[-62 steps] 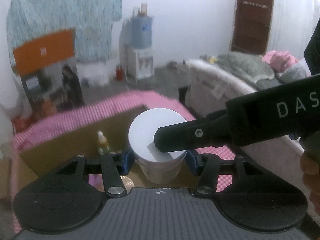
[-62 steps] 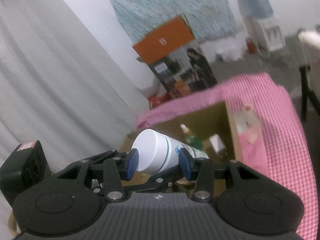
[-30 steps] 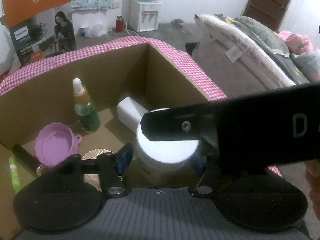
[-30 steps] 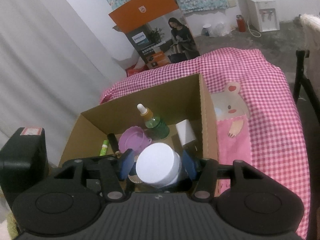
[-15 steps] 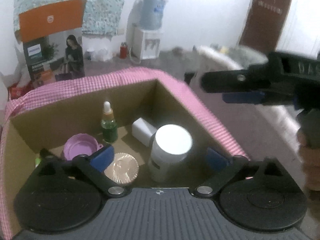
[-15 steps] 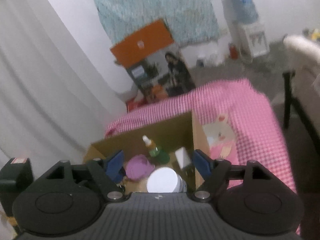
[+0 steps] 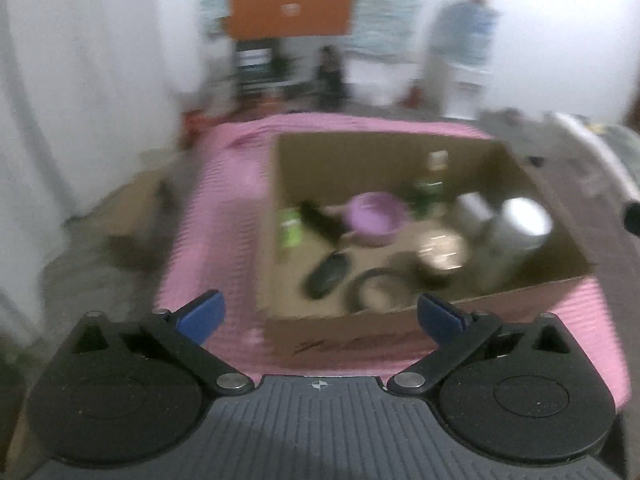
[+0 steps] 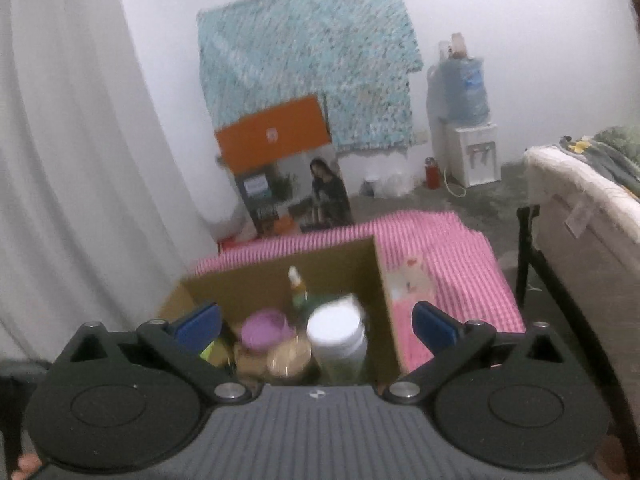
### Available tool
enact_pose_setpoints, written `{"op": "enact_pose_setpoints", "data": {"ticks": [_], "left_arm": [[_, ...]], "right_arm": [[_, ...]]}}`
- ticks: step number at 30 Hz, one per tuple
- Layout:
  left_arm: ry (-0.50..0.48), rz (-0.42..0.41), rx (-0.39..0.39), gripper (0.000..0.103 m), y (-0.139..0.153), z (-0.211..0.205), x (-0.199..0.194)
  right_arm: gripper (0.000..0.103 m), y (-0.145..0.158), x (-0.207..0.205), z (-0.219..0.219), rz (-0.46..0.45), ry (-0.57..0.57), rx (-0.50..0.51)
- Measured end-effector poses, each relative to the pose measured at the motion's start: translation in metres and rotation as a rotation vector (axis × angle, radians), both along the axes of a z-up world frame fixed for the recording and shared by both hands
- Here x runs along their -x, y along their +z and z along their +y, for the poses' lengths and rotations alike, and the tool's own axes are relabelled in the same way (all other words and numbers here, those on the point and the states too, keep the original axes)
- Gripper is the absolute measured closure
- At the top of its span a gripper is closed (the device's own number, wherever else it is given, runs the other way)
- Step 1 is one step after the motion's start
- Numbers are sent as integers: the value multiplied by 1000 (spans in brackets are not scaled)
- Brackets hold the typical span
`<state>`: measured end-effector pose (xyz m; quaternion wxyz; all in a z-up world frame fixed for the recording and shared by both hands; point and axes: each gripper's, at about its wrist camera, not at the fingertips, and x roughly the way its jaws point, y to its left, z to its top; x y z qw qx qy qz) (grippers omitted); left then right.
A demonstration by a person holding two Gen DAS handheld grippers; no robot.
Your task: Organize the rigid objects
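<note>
The left gripper [image 7: 318, 316] stands wide apart and empty; the right gripper [image 8: 316, 326] is spreading its jaws, with nothing gripped between them. Beyond them, the white jar [image 8: 338, 338] stands upright inside the cardboard box [image 7: 400, 332], beside a purple cup [image 7: 372, 218] and green dropper bottle [image 8: 298, 290]. Placement looks finished; whether more items remain outside cannot be told.

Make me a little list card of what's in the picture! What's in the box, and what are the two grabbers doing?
container: cardboard box on a pink checked cloth
inside: white jar, purple lid, green dropper bottle, round gold lid
jar: upright, by the box's right wall
left gripper: open, holds nothing
right gripper: jaws opening, holds nothing
</note>
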<state>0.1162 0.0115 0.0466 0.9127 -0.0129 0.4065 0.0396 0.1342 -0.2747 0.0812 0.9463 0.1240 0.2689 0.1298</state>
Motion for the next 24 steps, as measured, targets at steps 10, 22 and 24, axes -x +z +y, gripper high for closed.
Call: {"op": "enact_pose_setpoints", "data": {"ticks": [10, 22, 24], "left_arm": [[-99, 33, 15, 0, -18, -4, -6], [-68, -55, 14, 0, -14, -10, -2], [-66, -65, -3, 0, -13, -11, -1]], "right_arm": [[0, -35, 6, 66, 107, 5, 203], [0, -44, -13, 76, 163, 13, 217], [0, -46, -15, 74, 174, 3, 215]]}}
